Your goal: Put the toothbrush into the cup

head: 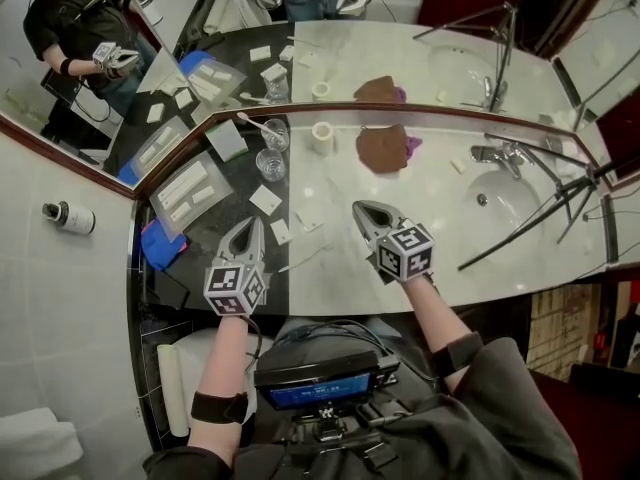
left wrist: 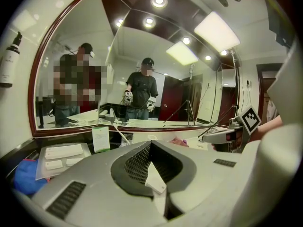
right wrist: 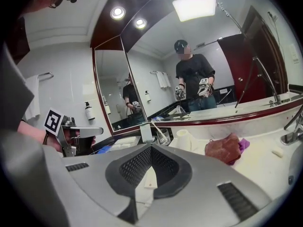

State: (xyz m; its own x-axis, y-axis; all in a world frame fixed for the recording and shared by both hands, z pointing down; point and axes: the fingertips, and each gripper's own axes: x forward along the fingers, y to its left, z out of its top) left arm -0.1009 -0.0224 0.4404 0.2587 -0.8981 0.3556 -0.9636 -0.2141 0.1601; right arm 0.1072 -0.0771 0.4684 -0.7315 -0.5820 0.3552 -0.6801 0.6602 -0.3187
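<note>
Glass cups (head: 275, 134), 2, toothbrush (head: 252, 123) in 1, left gripper (head: 250, 224), right gripper (head: 362, 209), jaws pressed together

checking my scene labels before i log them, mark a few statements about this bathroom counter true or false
1. The left hand-held gripper and the right hand-held gripper are both shut and empty. True.
2. The brown cloth lies in the sink. False: it lies on the counter by the mirror, left of the faucet.
3. A thin white toothbrush leans in the glass cup nearest the mirror. True.
4. The second glass cup lies on its side. False: it stands upright.
</note>
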